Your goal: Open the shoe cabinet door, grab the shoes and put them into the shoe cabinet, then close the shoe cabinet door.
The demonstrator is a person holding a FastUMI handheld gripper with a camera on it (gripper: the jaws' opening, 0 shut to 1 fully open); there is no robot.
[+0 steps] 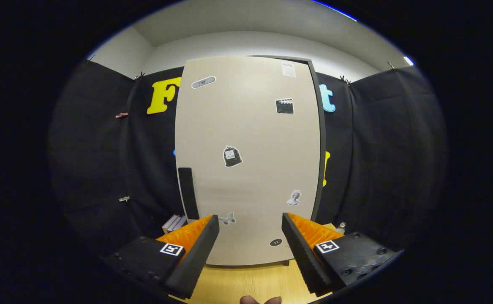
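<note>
The shoe cabinet stands straight ahead, its tall beige door [248, 160] shut and dotted with small stickers. A black vertical handle [188, 193] runs along the door's left edge, low down. The cabinet's dark frame [320, 147] shows along the right side. My gripper [250, 226] is open, its two orange-and-black fingers [197, 249] spread wide a short way in front of the door's lower part, touching nothing. The handle sits just beyond and above the left finger.
The cabinet rests on a light wooden floor [250, 283]. A small stack of books [174, 223] lies beside its lower left corner. Black cloth walls [381, 160] close in on both sides. Fingertips of a hand [260, 300] show below the gripper.
</note>
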